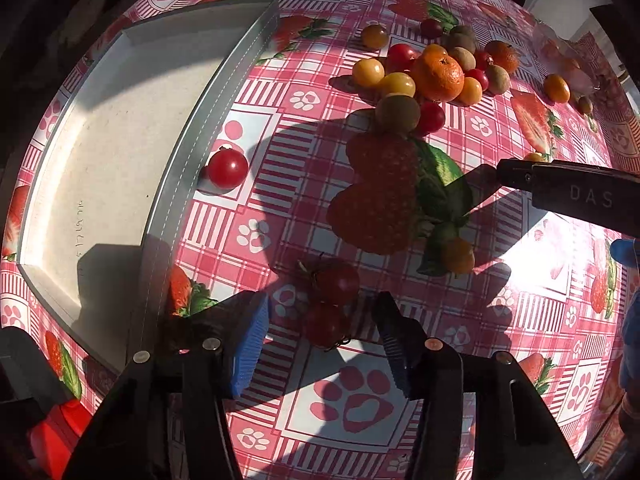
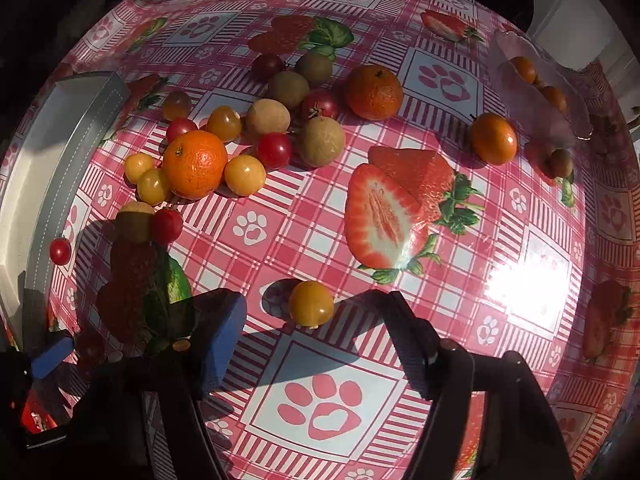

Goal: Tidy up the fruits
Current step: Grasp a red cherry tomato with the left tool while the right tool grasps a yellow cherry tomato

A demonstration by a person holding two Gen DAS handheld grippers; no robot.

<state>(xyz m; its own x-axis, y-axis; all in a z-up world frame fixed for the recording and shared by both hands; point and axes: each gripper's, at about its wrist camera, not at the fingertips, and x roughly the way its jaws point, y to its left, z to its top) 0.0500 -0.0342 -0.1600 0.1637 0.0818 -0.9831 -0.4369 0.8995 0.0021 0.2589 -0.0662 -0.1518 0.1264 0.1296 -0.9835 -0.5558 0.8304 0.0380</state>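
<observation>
- Our left gripper [image 1: 320, 344] has black angular arms with round silver screw heads at the joints.
- One of its fingers [image 1: 250, 344] carries a ribbed blue pad; the other finger's pad sits in shadow and reads dark.
- Our right gripper [image 2: 316, 344] is built alike: black arms and a blue pad [image 2: 218, 344].
- From the left wrist view, its black side bears the pale letters "DAS" [image 1: 591, 195].
</observation>
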